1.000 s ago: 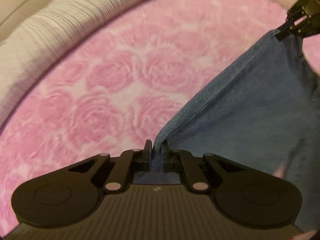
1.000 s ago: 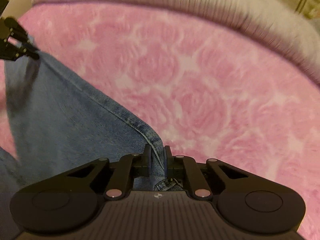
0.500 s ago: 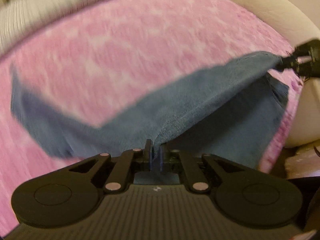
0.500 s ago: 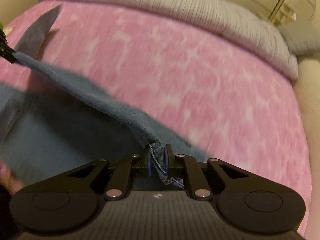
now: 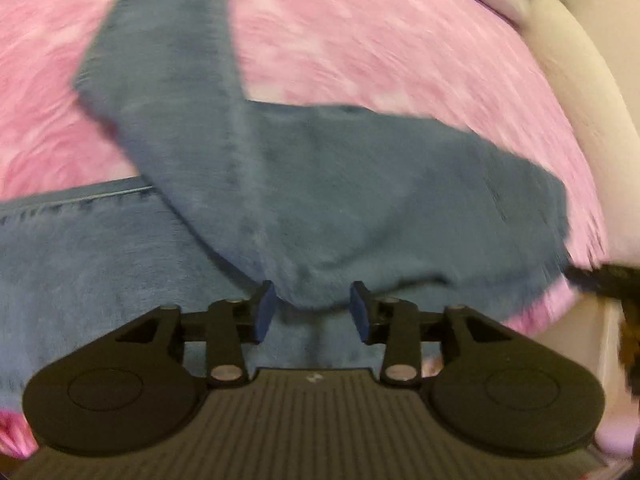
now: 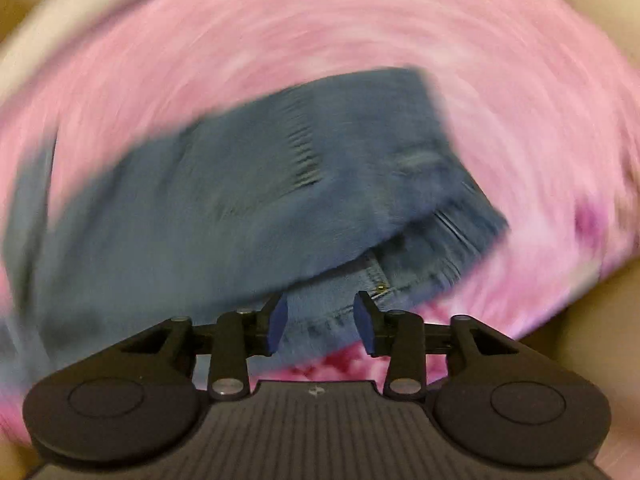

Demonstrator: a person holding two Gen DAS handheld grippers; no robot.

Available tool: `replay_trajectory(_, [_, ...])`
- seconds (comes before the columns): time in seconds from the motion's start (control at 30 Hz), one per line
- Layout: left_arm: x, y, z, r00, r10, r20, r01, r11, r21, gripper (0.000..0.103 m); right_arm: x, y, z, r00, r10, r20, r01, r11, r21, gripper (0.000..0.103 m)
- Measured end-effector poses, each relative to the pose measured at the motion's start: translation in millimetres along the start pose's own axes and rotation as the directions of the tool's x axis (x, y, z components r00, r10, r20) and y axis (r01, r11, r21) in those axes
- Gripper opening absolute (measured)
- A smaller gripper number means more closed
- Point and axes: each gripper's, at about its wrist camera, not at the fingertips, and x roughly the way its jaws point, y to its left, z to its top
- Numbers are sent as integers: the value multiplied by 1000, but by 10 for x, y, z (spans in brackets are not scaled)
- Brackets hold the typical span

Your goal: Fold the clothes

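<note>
Lying folded on the pink bed point(image 5: 360, 40), the jeans point(image 5: 320, 200) look heavy, limp. Left gripper point(image 5: 312, 312) and right gripper point(image 6: 322, 318) gape empty; hems and waistband likely grip best.

We see the jeans point(image 5: 304, 200) run off the left edge in the left wrist view, and motion blur smears their seams. In the right wrist view, the pink blanket point(image 6: 280, 32) is a streaked swirl, its pattern unreadable.

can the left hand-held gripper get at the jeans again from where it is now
Probably yes. The left hand-held gripper is open, and the jeans lie spread on the pink blanket right ahead of its fingers, nothing between them. The view is blurred, so exact contact is unclear.
</note>
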Motion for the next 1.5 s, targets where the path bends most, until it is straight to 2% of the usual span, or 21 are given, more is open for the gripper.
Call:
replay_trajectory(0.07, [59, -4, 24, 998, 58, 18, -58, 998, -14, 37, -11, -297, -2, 996, 77, 51, -86, 972, 217, 44])
replay_trajectory(0.17, [98, 6, 62, 993, 104, 48, -102, 994, -48, 39, 5, -659, -41, 980, 152, 131, -195, 878, 437, 44])
replay_trajectory(0.23, [147, 24, 101, 991, 122, 61, -117, 990, -73, 39, 37, -825, -54, 967, 176, 185, -247, 826, 506, 45])
replay_trajectory(0.3, [229, 41, 124, 989, 134, 61, -129, 988, -85, 34, 65, -917, -36, 956, 187, 226, -283, 795, 536, 45])
replay_trajectory(0.33, [269, 48, 124, 988, 140, 59, -134, 987, -85, 33, 98, -957, -19, 955, 184, 234, -286, 787, 547, 43])
replay_trajectory(0.37, [306, 54, 122, 988, 146, 58, -141, 986, -85, 26, 135, -995, -1, 954, 178, 240, -285, 780, 556, 43])
replay_trajectory(0.47, [377, 75, 101, 986, 153, 60, -148, 985, -91, 26, 215, -1102, 28, 944, 196, 265, -317, 760, 567, 42])
replay_trajectory(0.57, [410, 87, 93, 985, 155, 70, -148, 984, -98, 26, 380, -1124, 81, 946, 206, 249, -315, 762, 566, 42])
replay_trajectory(0.63, [417, 98, 107, 985, 155, 80, -147, 984, -97, 0, 501, -1121, 130, 950, 208, 234, -307, 768, 563, 42])
replay_trajectory(0.67, [406, 99, 117, 984, 158, 86, -150, 984, -93, 0, 519, -1101, 154, 950, 211, 231, -307, 772, 556, 36])
replay_trajectory(0.7, [347, 89, 113, 982, 159, 105, -150, 984, -93, 0, 526, -1080, 175, 949, 216, 230, -310, 777, 548, 22])
replay_trajectory(0.73, [255, 58, 88, 977, 167, 133, -156, 984, -85, 0, 479, -1035, 215, 951, 200, 235, -297, 799, 522, 17])
replay_trajectory(0.83, [-80, -55, -66, 954, 203, 222, -194, 979, -59, 0, 163, -907, 297, 931, 210, 298, -319, 866, 385, 12])
replay_trajectory(0.9, [-268, -82, -254, 942, 222, 251, -208, 975, -82, 1, -60, -902, 267, 920, 227, 320, -333, 883, 332, 11])
replay_trajectory(1.0, [-333, -75, -555, 941, 227, 250, -202, 972, -122, 1, -158, -1061, 147, 926, 227, 301, -328, 877, 350, 10])
replay_trajectory(1.1, [-169, -110, -789, 943, 254, 217, -231, 965, -126, 1, -13, -1195, 39, 952, 182, 246, -268, 884, 384, 10])
replay_trajectory(1.13, [-134, -117, -851, 941, 259, 218, -234, 963, -133, 1, 8, -1211, 27, 954, 175, 244, -262, 882, 392, 10])
replay_trajectory(1.23, [-99, -136, -942, 928, 282, 244, -258, 958, -126, 1, -25, -1211, -13, 949, 172, 263, -265, 887, 378, 10])
replay_trajectory(1.43, [-68, -143, -979, 914, 305, 268, -283, 952, -120, 2, 158, -1296, -85, 964, 156, 217, -232, 891, 390, 11])
replay_trajectory(1.5, [-95, -197, -989, 900, 318, 298, -302, 948, -100, 2, 215, -1309, -101, 963, 155, 221, -234, 888, 395, 11])
